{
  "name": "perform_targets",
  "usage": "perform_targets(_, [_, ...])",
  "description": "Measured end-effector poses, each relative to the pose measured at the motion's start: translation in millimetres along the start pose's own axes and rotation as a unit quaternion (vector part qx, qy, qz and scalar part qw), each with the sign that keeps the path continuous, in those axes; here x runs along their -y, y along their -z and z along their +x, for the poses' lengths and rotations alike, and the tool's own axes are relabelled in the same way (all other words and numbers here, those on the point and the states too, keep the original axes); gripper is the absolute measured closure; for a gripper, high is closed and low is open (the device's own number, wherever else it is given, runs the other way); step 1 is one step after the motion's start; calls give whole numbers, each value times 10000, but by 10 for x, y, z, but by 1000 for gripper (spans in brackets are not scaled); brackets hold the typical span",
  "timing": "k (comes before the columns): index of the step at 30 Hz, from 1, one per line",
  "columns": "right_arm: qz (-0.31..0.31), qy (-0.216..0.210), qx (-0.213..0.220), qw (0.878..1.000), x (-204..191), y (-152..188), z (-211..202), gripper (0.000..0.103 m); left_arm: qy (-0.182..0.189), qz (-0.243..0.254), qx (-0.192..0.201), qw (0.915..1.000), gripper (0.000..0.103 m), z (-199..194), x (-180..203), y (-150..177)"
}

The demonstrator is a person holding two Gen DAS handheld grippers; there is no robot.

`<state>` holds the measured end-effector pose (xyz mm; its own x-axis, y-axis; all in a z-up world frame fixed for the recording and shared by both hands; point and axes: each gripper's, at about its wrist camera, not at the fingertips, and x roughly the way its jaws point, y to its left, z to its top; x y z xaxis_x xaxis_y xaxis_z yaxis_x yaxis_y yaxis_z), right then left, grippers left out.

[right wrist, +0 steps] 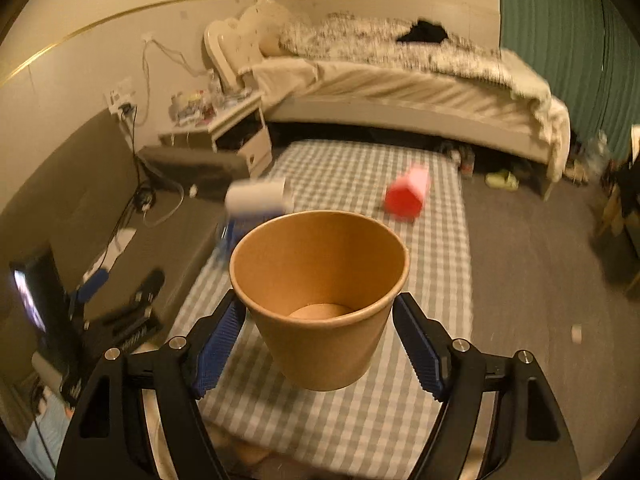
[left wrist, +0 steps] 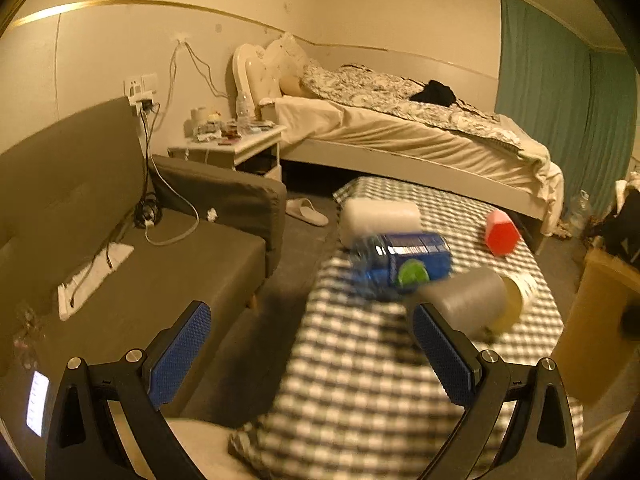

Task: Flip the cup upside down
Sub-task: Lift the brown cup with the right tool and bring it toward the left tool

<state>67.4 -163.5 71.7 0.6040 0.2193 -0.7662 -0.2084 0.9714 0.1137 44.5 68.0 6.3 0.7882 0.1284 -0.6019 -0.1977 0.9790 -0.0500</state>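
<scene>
A brown paper cup [right wrist: 320, 300] is held upright, mouth up, between the blue pads of my right gripper [right wrist: 318, 344], above the checkered table [right wrist: 360, 432]; its inside is empty. In the left wrist view the same cup [left wrist: 476, 300] shows blurred at the right, just beyond my left gripper's right finger. My left gripper [left wrist: 312, 344] is open and empty, over the table's left edge [left wrist: 360, 380].
On the table lie a blue-labelled water bottle [left wrist: 400, 260], a white roll [left wrist: 380, 218] and a red-pink box [left wrist: 502, 234]. A grey sofa [left wrist: 140, 264] stands left, a bed [left wrist: 400, 132] and nightstand [left wrist: 232, 142] behind.
</scene>
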Motion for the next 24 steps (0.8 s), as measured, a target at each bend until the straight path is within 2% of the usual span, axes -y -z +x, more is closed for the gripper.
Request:
perform_targets(5, [256,-158,-681,9972,-85,574,128,27,-57,97,80,9999,0,-83,23,43])
perform_targets(9, [539,-196,-1080,9925,-87,785,418,27,-26,11,36,10000,0,-52,-39,64])
perform_targets(13, [648,-139,-940,9934,-49,694,567,27,-28,47,-52,10000,0,58,-49,85])
perform_targets(19, [787,58,-976,9921,18,498,855,28,91,253,-137,9995,0,165,32,91])
perform_targets(24, [886,83,-1001,9910,96,484,991,28,149,304,-257,9991,0,252,83,95])
